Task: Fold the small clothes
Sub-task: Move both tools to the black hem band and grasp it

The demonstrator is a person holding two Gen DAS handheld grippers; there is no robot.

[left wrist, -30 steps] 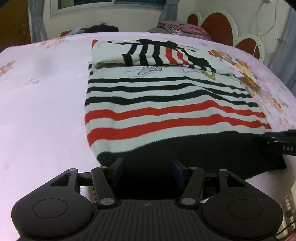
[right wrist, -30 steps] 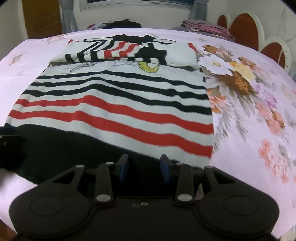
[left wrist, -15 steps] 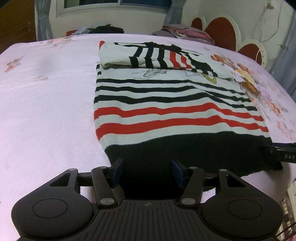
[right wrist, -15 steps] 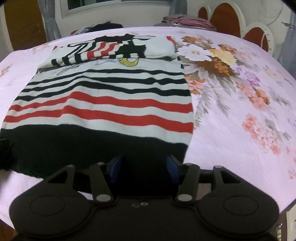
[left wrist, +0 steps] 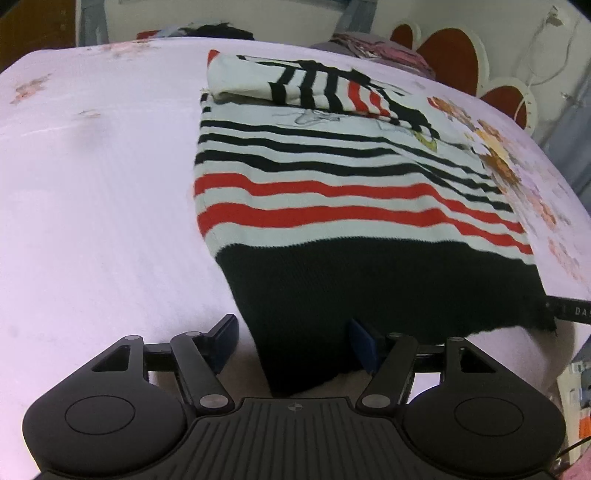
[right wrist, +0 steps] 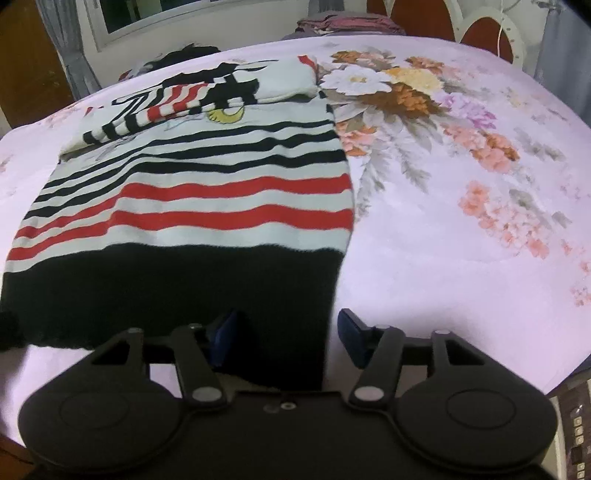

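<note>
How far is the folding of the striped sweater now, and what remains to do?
Done: the sleeves are folded across the chest of the striped sweater, which lies flat on the bed sheet. In hand: the left gripper and right gripper, jaws just opening, each straddle a corner of the black hem without pinching it. Left: gripping the hem and folding it up toward the collar.

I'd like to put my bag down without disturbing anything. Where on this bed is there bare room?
Two free patches: the plain pink bedsheet left of the striped sweater, and the flowered stretch right of it. It is crowded at the near edge, where the left gripper and right gripper straddle the sweater's black hem corners, and along the far edge, with piled clothes.
</note>
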